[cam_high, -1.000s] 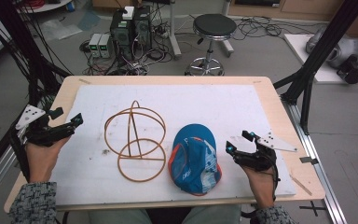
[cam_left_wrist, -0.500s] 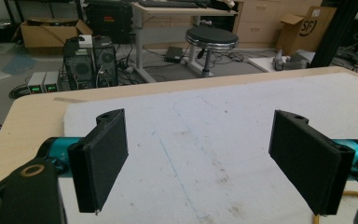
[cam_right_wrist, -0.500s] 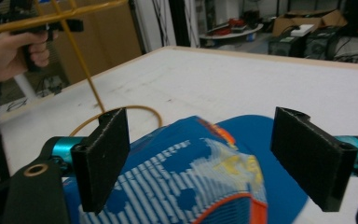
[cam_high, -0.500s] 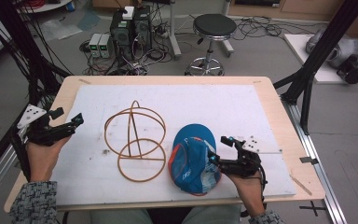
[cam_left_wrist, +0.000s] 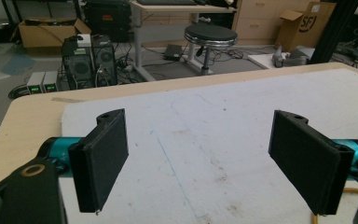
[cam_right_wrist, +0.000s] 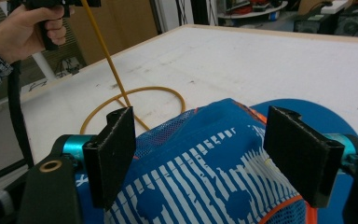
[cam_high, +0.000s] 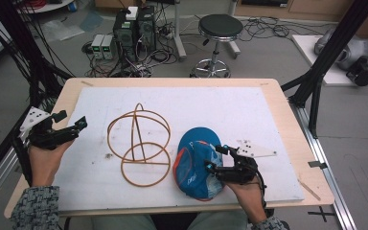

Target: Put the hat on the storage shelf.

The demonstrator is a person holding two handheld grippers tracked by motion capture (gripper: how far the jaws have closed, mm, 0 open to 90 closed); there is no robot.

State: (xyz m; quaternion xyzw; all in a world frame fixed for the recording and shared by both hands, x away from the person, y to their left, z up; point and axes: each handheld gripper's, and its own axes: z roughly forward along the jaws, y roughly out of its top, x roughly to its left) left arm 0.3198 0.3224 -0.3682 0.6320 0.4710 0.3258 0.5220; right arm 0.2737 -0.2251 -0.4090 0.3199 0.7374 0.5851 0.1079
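Lower centre of the high view, our right gripper straddles the soft, light cap, jaws wide, nothing gripped; bunch its fabric. Left gripper gapes empty.

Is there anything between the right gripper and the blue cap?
Nothing visible. The right gripper is open right at the blue cap, and in its own view the jaws stand to either side of the cap's mesh crown with no object between. The wire stand sits off to the cap's left.

Blue mesh-cloth cap — matt; thin wire frame; scuffed white mat on wood.
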